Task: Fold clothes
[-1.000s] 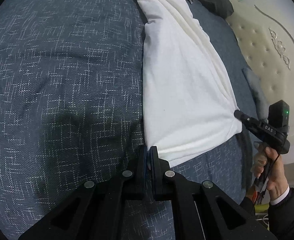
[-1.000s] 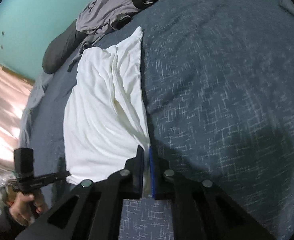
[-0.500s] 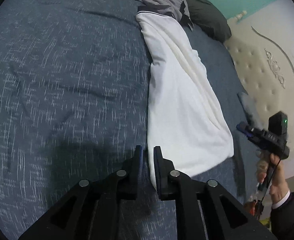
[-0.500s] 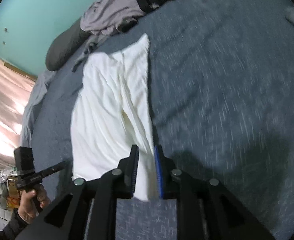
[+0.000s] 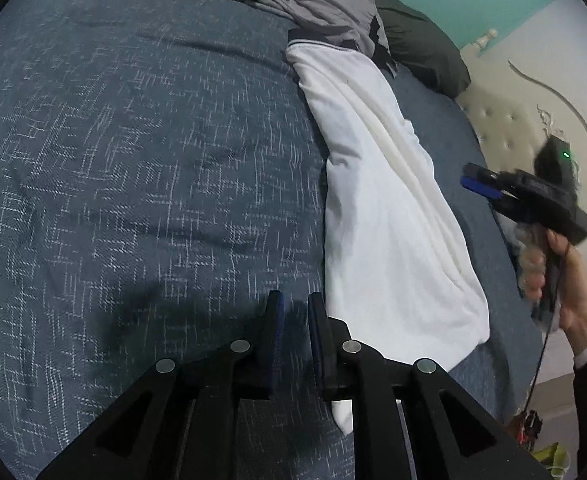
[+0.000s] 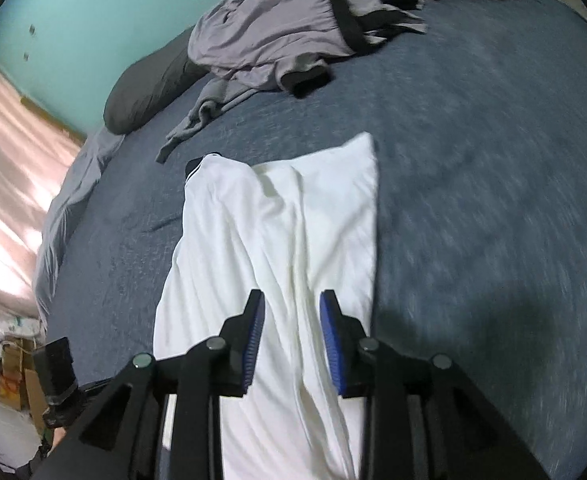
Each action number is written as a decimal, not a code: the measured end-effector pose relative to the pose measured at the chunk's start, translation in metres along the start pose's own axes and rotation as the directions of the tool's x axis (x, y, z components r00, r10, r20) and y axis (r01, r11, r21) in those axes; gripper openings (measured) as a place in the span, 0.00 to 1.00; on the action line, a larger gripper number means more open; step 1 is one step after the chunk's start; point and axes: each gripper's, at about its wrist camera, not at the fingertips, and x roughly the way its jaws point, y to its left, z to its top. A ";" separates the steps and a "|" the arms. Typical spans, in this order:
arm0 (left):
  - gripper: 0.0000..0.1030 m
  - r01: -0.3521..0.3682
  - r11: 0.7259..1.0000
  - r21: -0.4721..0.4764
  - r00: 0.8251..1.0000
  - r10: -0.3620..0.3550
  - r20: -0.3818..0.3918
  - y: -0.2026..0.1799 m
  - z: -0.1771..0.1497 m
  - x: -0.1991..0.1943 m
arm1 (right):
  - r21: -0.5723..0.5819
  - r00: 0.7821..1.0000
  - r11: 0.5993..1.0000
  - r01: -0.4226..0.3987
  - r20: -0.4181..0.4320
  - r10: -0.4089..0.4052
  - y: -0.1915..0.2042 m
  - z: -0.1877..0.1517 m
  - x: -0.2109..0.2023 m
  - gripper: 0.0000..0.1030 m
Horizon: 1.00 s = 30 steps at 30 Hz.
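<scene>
1. White garment (image 5: 389, 216) lies flat on the blue-grey bedspread (image 5: 133, 160), folded into 1 long narrow strip. Nothing grips it.
2. Left gripper (image 5: 295, 312): jaws slightly apart, a narrow slot, only bedspread showing through it. It sits at the strip's near corner, just to the left of the long edge; the right finger overlaps the cloth's corner in view, and I cannot tell whether it touches.
3. Right gripper (image 6: 291, 312): jaws opening, visibly wider than the left's. It hangs over the near end of the strip, cloth showing in the gap, pads clear of it. In the left wrist view the same tool (image 5: 477, 182) is off the strip's right edge, above the bed, held by a hand (image 5: 561, 280) in a dark sleeve with a white cuff.
4. Material: soft matte knit, off-white, with shallow lengthwise ridges and 1 deeper crease running down the middle. Far end has a dark trim line (image 6: 197, 164) at 1 corner. Near end is a rounded fold.
5. Bedspread: woven, blue-grey with pale crosshatch flecks, lightly rumpled.
6. Long axis runs from the grippers away toward the far side of the bed, where the trimmed end points at a crumpled grey garment (image 6: 277, 28) and a dark pillow (image 6: 149, 88). Strip is slightly wider near the grippers, tapering toward the far end in the left wrist view.
7. Right wrist view is motion-blurred on the right side.
</scene>
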 end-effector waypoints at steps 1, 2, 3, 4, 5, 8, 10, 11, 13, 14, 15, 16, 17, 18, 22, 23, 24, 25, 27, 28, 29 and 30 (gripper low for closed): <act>0.14 0.003 1.000 -0.004 1.000 -0.003 0.004 0.001 0.000 0.000 | -0.011 1.000 1.000 0.012 -0.005 -0.012 0.002 0.006 0.006 0.28; 0.15 0.009 1.000 -0.006 1.000 -0.009 0.000 0.001 0.000 0.001 | -0.019 1.000 1.000 0.024 -0.010 -0.024 0.003 0.012 0.013 0.28; 0.15 0.013 1.000 -0.006 1.000 -0.013 -0.004 0.001 -0.001 0.002 | -0.022 0.999 0.999 0.031 -0.012 -0.031 0.002 0.019 0.019 0.28; 0.16 0.012 1.000 -0.004 1.000 -0.012 -0.006 0.000 -0.001 0.004 | -0.015 0.999 0.999 0.032 -0.013 -0.032 0.001 0.025 0.025 0.28; 0.16 0.013 1.000 0.002 1.000 -0.013 -0.007 -0.001 -0.001 0.005 | -0.008 0.999 0.999 0.033 -0.014 -0.034 0.000 0.031 0.031 0.28; 0.16 0.018 1.000 0.013 1.000 -0.017 -0.009 -0.002 -0.001 0.005 | 0.002 0.999 0.999 0.037 -0.016 -0.037 -0.002 0.049 0.049 0.28; 0.16 0.018 1.000 0.011 1.000 -0.018 -0.007 0.000 0.000 0.005 | 0.002 0.999 0.999 0.041 -0.019 -0.041 -0.002 0.061 0.060 0.28; 0.16 0.018 1.000 0.010 1.000 -0.018 -0.006 0.000 0.001 0.005 | 0.005 0.999 0.999 0.048 -0.025 -0.048 -0.003 0.065 0.065 0.28; 0.17 0.019 1.000 0.008 1.000 -0.019 -0.004 0.002 0.002 0.004 | 0.015 0.998 0.998 0.056 -0.038 -0.056 -0.004 0.072 0.076 0.28; 0.17 0.020 1.000 0.000 1.000 -0.020 -0.002 0.004 0.002 0.004 | 0.008 0.998 0.999 0.053 -0.040 -0.053 -0.003 0.075 0.079 0.28; 0.17 0.021 1.000 -0.008 1.000 -0.021 -0.001 0.006 0.003 0.003 | 0.002 0.998 0.999 0.050 -0.043 -0.050 -0.002 0.077 0.083 0.28; 0.17 0.019 1.000 -0.010 1.000 -0.019 0.003 0.008 0.003 0.002 | -0.005 0.998 0.999 0.047 -0.045 -0.047 0.000 0.079 0.087 0.28; 0.17 0.017 1.000 -0.012 1.000 -0.017 0.006 0.009 0.004 0.001 | -0.012 0.998 0.999 0.046 -0.048 -0.047 0.001 0.081 0.090 0.28; 0.17 0.017 1.000 -0.013 1.000 -0.017 0.007 0.010 0.004 0.000 | -0.022 0.997 0.999 0.050 -0.052 -0.051 0.002 0.082 0.093 0.28; 0.17 0.017 1.000 -0.021 1.000 -0.017 0.004 0.013 0.004 0.001 | -0.039 0.994 0.997 0.070 -0.080 -0.073 0.003 0.082 0.104 0.16; 0.17 0.016 1.000 -0.022 1.000 -0.016 0.004 0.013 0.004 0.000 | -0.043 0.994 0.996 0.072 -0.074 -0.075 0.003 0.082 0.105 0.12; 0.17 0.015 1.000 -0.023 1.000 -0.015 0.004 0.014 0.004 0.000 | -0.044 0.995 0.996 0.074 -0.065 -0.077 0.003 0.082 0.104 0.09; 0.17 0.016 1.000 -0.023 1.000 -0.015 0.004 0.014 0.005 0.000 | -0.044 0.996 0.996 0.073 -0.056 -0.076 0.003 0.082 0.103 0.06; 0.17 0.015 1.000 -0.023 1.000 -0.015 0.003 0.014 0.006 0.001 | -0.050 0.997 0.996 0.072 -0.039 -0.074 0.003 0.082 0.098 0.02; 0.17 0.014 1.000 -0.023 1.000 -0.014 0.003 0.015 0.006 0.001 | -0.054 0.997 0.996 0.073 -0.032 -0.075 0.002 0.083 0.096 0.01; 0.17 0.014 1.000 -0.024 1.000 -0.014 0.002 0.015 0.006 0.001 | -0.056 0.997 0.996 0.074 -0.025 -0.076 0.002 0.084 0.093 0.01; 0.17 0.014 1.000 -0.024 1.000 -0.014 0.001 0.015 0.006 0.002 | -0.059 0.997 0.995 0.077 -0.020 -0.078 0.002 0.084 0.091 0.00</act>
